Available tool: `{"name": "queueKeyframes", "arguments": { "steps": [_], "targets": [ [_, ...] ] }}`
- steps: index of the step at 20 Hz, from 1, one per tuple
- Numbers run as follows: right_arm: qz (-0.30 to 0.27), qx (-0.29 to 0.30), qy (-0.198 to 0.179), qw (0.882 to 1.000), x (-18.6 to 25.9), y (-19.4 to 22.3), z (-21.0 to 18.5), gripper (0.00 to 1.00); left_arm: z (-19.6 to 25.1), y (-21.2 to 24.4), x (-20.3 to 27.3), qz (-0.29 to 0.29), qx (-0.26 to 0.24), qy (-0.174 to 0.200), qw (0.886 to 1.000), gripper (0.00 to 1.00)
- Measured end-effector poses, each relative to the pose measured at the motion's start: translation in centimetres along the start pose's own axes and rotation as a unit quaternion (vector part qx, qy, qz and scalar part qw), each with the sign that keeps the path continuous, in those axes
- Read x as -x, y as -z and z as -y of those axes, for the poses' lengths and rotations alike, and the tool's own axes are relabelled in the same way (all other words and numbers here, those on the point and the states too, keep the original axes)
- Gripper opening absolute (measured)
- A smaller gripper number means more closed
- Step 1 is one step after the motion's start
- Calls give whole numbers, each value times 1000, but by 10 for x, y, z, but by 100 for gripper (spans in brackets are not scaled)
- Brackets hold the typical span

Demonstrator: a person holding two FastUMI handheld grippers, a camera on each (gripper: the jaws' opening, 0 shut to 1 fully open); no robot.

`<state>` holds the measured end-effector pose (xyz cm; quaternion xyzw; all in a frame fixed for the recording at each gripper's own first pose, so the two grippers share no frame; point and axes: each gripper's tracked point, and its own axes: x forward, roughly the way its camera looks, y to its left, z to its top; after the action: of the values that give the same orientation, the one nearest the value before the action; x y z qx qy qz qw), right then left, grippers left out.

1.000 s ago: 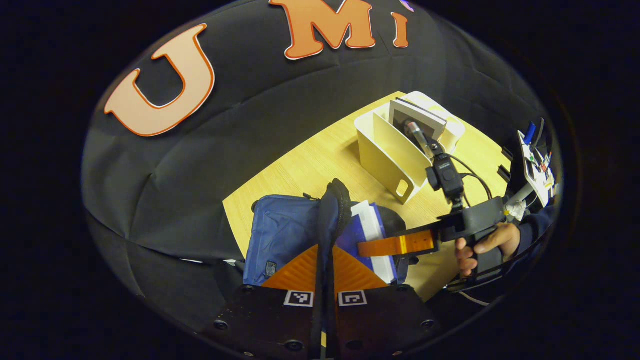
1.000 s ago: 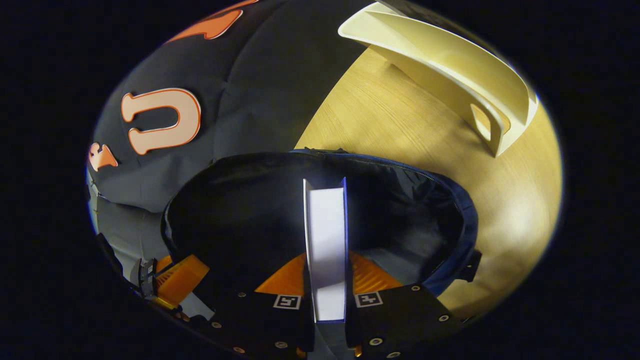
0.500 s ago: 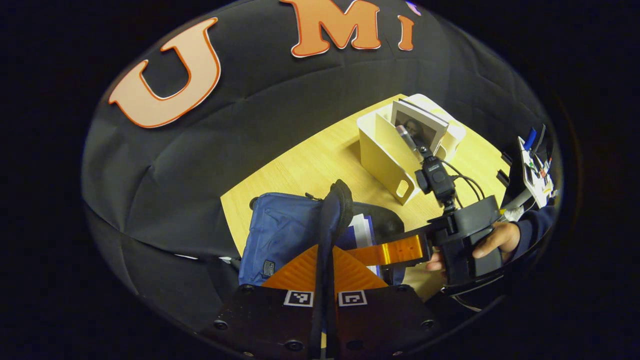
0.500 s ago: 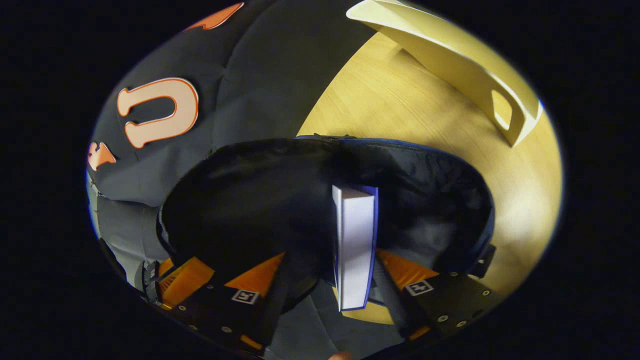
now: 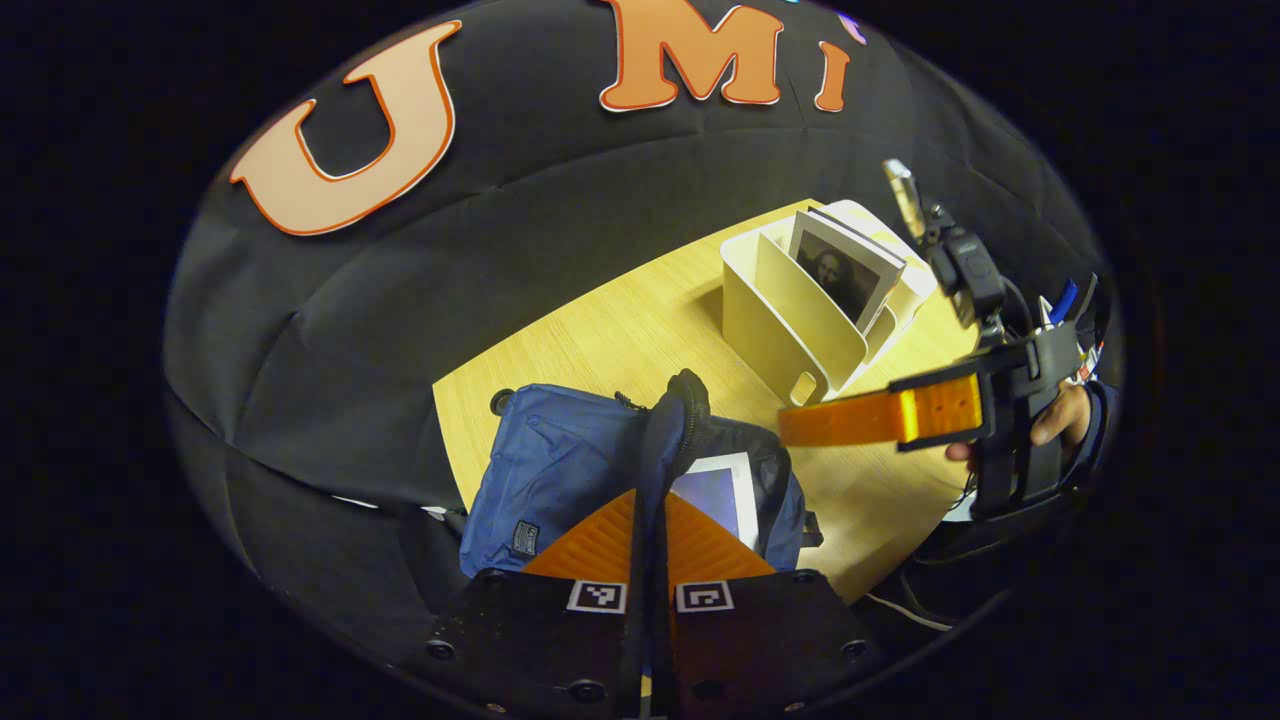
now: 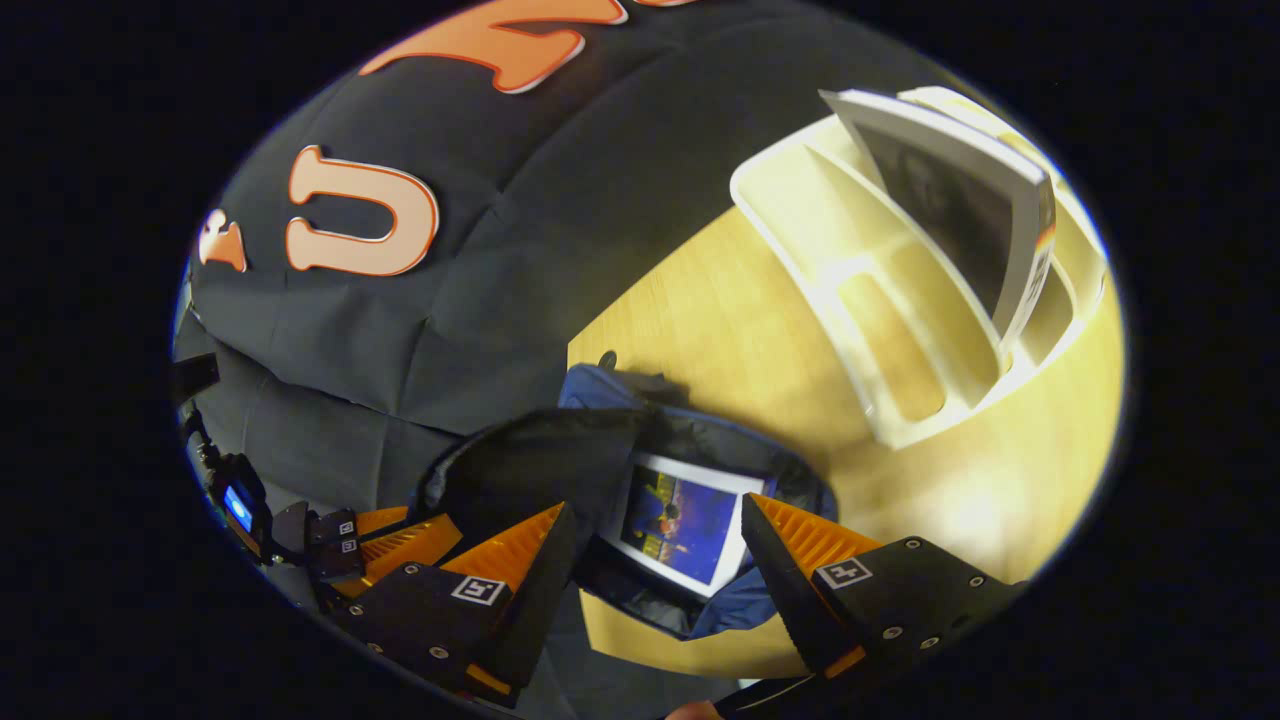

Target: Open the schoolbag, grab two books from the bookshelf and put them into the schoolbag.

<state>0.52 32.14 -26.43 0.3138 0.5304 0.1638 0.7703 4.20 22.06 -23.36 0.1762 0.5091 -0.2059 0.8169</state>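
Note:
The blue schoolbag [image 5: 555, 470] lies open on the wooden table [image 5: 620, 330]. My left gripper [image 5: 650, 495] is shut on the bag's dark flap edge [image 5: 672, 410] and holds it up. A book with a blue cover [image 6: 680, 520] lies inside the bag [image 6: 520, 455]; it also shows as a book [image 5: 715, 490] past the flap. My right gripper [image 6: 655, 530] stands open above the bag with nothing between its fingers. Farther right a hand [image 5: 1060, 420] holds that right gripper [image 5: 790, 428] above the table. The white bookshelf [image 5: 790, 320] holds another book [image 5: 845, 275], upright and leaning.
The bookshelf [image 6: 880, 300] with its book [image 6: 950, 200] stands to the right of the bag, its near slots unfilled. The left gripper [image 6: 440, 530] shows at the bag's left rim. The booth's black cloth closes in behind and left of the table.
My right gripper has opened and let go of the blue-covered book, which now lies in the bag. It has risen and drawn back. The left gripper still holds the flap.

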Motion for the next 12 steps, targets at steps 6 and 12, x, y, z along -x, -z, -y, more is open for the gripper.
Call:
{"name": "queueKeyframes", "arguments": {
  "steps": [6,12],
  "targets": [
    [35,100,66,992,61,-69,24,97,6,3,-8,-3,17,6,1000,4],
    [24,155,136,978,98,-119,59,97,1,3,-15,-5,27,1,1000,4]
  ]
}}
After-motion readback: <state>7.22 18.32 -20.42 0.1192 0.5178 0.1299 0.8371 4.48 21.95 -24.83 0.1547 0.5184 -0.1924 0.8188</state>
